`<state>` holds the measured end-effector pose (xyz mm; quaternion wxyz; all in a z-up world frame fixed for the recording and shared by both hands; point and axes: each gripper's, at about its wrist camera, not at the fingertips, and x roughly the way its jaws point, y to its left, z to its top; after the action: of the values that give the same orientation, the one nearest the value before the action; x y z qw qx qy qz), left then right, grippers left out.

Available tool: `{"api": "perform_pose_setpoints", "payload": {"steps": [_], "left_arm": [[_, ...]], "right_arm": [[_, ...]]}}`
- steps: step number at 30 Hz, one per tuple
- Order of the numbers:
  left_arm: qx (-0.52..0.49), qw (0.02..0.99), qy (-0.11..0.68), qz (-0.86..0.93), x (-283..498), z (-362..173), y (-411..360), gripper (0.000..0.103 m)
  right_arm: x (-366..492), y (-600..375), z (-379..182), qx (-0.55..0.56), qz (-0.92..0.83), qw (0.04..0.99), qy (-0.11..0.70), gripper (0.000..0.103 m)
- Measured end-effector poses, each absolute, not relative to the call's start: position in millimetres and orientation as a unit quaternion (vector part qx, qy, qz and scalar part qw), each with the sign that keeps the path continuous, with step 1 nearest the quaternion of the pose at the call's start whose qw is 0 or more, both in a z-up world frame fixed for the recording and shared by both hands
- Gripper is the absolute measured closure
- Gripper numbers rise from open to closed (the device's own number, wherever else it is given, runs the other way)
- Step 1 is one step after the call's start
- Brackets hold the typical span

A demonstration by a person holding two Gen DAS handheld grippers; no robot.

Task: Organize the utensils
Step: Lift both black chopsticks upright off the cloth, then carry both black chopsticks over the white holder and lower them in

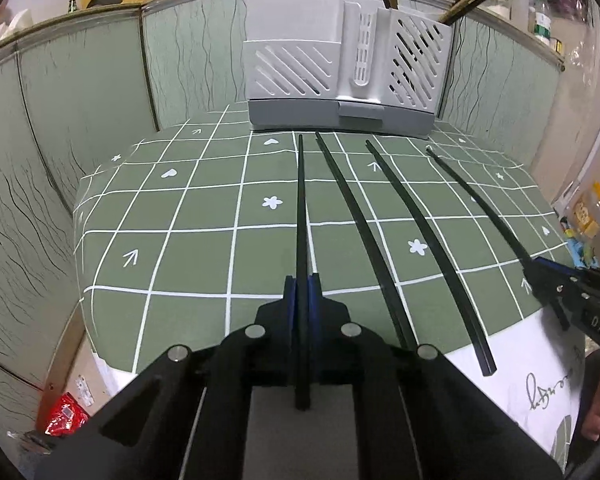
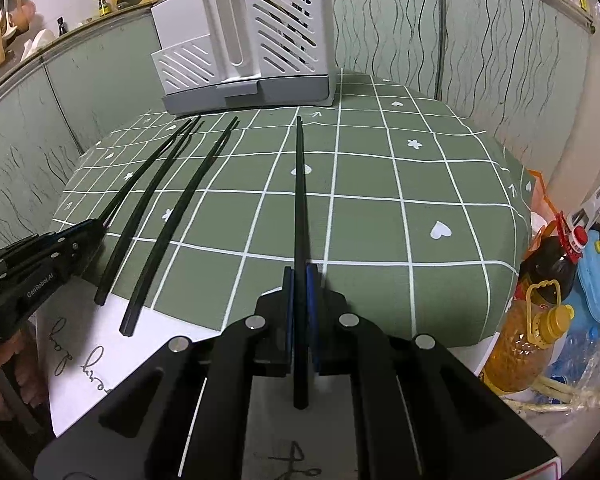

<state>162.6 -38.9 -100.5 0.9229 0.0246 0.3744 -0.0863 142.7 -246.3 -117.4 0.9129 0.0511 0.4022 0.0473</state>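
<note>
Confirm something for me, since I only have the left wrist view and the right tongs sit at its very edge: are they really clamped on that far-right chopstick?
Observer: Yes. The right tongs are shut on the chopstick, which runs straight between the blue pads, its back end poking out behind.
Operator: Anything beside the table on that side?
Observer: An amber oil bottle with a yellow cap stands just off the table's right edge.
</note>
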Motion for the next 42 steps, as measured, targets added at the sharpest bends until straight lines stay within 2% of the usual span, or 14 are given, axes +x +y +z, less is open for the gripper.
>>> {"api": "perform_pose_setpoints", "payload": {"steps": [23, 42], "left_arm": [[0.017, 0.939, 0.330, -0.097, 152.0, -43.2, -14.5, 0.097], [0.004, 0.958, 0.263, -0.113, 148.2, 33.5, -11.6, 0.097]], "right_arm": [[136.7, -256.1, -67.2, 0.064, 0.050, 0.924, 0.374, 0.097], [133.8, -255.0, 27.0, 0.057, 0.063, 0.953, 0.289, 0.097]]}}
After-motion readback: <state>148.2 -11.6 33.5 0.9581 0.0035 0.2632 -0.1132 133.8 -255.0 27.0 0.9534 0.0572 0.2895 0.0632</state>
